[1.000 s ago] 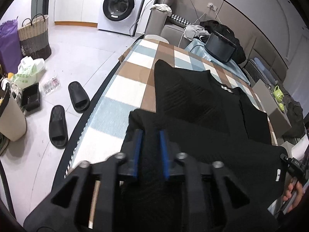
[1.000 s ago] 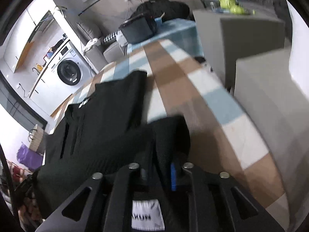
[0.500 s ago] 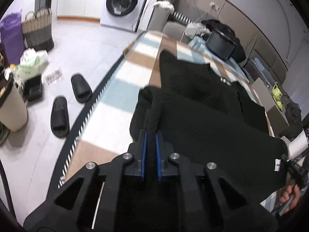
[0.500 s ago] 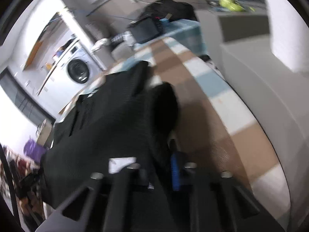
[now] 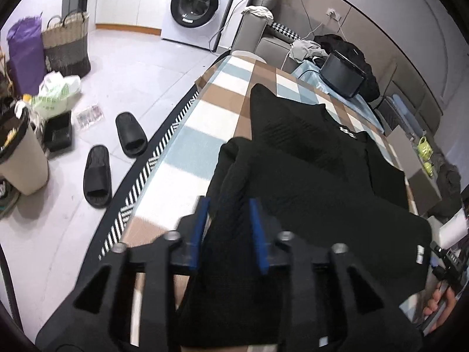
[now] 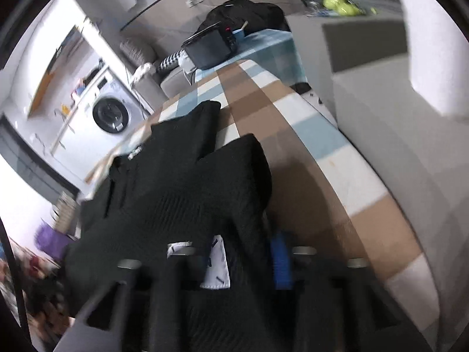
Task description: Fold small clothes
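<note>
A black knit garment [image 5: 307,170] lies on the checked tablecloth [image 5: 205,135], its near part folded over the far part. My left gripper [image 5: 229,227] is at the fold's left end. Its blue pads [image 5: 200,228] stand apart and are opening, with slack black cloth between them. In the right wrist view the same garment [image 6: 181,176] shows a white label [image 6: 217,264]. My right gripper [image 6: 234,264] is at the fold's right end, its jaws opening. One blue pad [image 6: 280,261] shows clear of the cloth; the other is hidden under it.
Left of the table are two black slippers [image 5: 98,176], a bin [image 5: 20,161] and bags on the floor. A dark box [image 5: 341,76] sits at the table's far end, before a sofa. A grey cabinet [image 6: 395,117] stands close on the right. A hand [image 5: 439,308] shows at the right edge.
Half a second ago both grippers were shut on the garment's near edge. Now both pairs of pads stand apart and the cloth lies slack on the fold.
</note>
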`<state>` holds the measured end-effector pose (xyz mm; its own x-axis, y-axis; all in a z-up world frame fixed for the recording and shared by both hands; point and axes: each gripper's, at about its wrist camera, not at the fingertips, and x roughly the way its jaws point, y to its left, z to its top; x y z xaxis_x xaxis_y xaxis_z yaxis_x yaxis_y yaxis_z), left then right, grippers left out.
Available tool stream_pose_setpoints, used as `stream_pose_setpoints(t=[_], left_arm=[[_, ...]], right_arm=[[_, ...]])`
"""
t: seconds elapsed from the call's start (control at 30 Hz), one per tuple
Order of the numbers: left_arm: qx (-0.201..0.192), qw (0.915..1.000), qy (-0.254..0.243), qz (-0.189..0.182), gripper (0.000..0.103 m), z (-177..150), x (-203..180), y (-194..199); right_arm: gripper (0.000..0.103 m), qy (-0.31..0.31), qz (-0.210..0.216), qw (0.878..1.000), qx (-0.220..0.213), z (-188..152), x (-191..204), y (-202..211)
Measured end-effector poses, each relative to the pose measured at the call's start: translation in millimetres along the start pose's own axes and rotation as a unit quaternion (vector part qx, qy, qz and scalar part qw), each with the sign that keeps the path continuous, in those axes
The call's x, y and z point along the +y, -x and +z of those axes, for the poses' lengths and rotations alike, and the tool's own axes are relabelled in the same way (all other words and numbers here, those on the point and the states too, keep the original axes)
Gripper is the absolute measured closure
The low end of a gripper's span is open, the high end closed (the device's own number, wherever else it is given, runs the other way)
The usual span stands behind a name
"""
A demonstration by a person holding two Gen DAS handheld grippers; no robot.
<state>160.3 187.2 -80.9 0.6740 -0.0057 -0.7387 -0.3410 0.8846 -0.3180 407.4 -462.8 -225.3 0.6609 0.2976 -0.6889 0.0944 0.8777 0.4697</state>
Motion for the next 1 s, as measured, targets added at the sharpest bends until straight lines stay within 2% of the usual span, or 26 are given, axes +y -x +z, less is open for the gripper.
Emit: stream_pose_setpoints(t=[0.03,0.07,0.2,0.3,0.53,0.7,0.9,0.93,1.0], left_arm=[[0.003,1.0000,0.001,-0.004,0.063,-3.3,1.7,2.6],[0.003,1.0000,0.002,-0.005,0.062,-6.9,2.9,5.1],[0.021,0.9997,-0.006,-0.012,0.060,-22.4,4.8,7.5],[0.035,0.9992,-0.012,-0.013,0.060,-34.4,4.2,6.4],[0.052,0.9983,-0.021,-0.018,0.057,-55.9,4.7,13.2],[0.057,0.9979,-0.025,-0.014,0.057,-69.4,6.6,22.4],[0.051,0.9982,-0.027,-0.013,0.057,-77.9,4.5,29.6],[0.047,0.9985,-0.027,-0.013,0.058,-78.6,3.8,30.9],[0.036,0.9991,-0.017,-0.015,0.078,-77.7,4.7,33.3]], right_arm=[[0.046,-0.006,0.008,1.000,0.003,-2.8,-3.4,4.8],[0.046,-0.012,0.014,1.000,0.009,-5.7,-7.4,8.7],[0.042,-0.011,0.019,0.999,0.025,-21.2,-18.7,20.4],[0.042,-0.004,0.010,0.999,0.037,-31.9,-22.6,21.7],[0.042,0.027,0.022,0.998,0.045,-46.2,-22.4,22.0],[0.042,0.045,0.067,0.996,0.044,-48.0,-15.0,28.6],[0.042,0.036,0.046,0.997,0.042,-47.0,-19.1,23.3],[0.042,0.034,0.044,0.998,0.042,-47.2,-19.6,22.8],[0.042,0.031,0.041,0.998,0.038,-47.1,-20.6,19.3]])
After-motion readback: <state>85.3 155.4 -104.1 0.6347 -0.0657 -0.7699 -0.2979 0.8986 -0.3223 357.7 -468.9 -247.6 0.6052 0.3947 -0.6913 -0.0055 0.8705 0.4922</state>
